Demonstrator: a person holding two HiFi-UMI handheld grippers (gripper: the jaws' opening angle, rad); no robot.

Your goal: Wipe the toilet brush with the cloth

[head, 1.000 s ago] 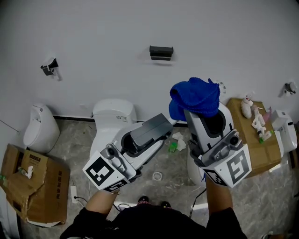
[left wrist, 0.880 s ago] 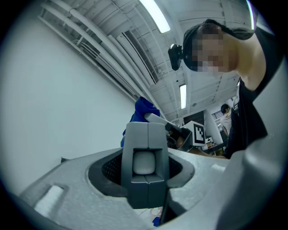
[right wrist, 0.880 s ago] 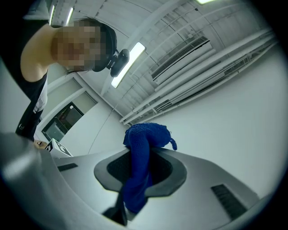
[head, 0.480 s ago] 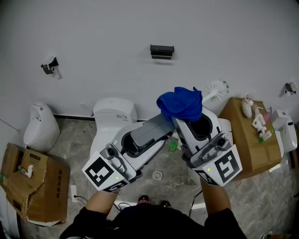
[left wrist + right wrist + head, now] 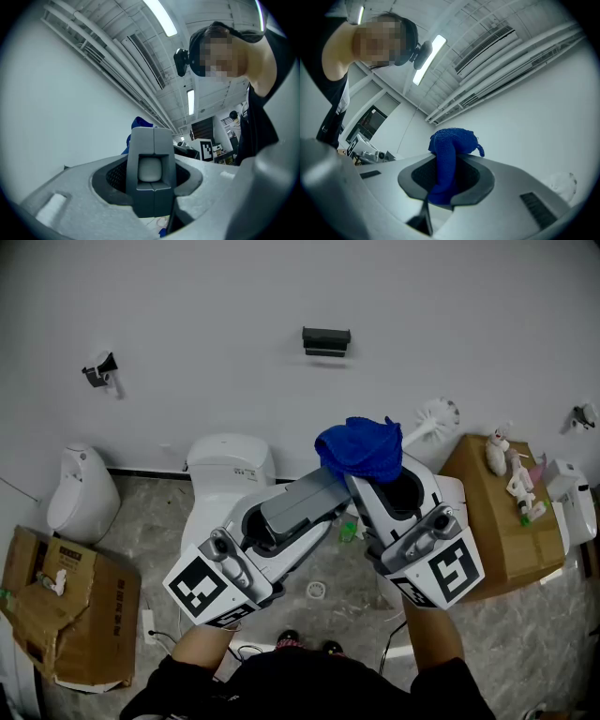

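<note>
- Toilet sat back against the wall, with the urinal off to its left.
- Left box was on the floor in front of the urinal.
- Right box was over on the far right, small items on top.
- Cloth sat at the tip of the right gripper, just right of the left gripper.
- Toilet brush stuck out right of the cloth.
- Floor drain lay below, between both grippers.

Light: bright, even; cast by ceiling strips.
Edges: strongly bent and darkened in both gripper views.
Focus: foreground perhaps slightly softened.
</note>
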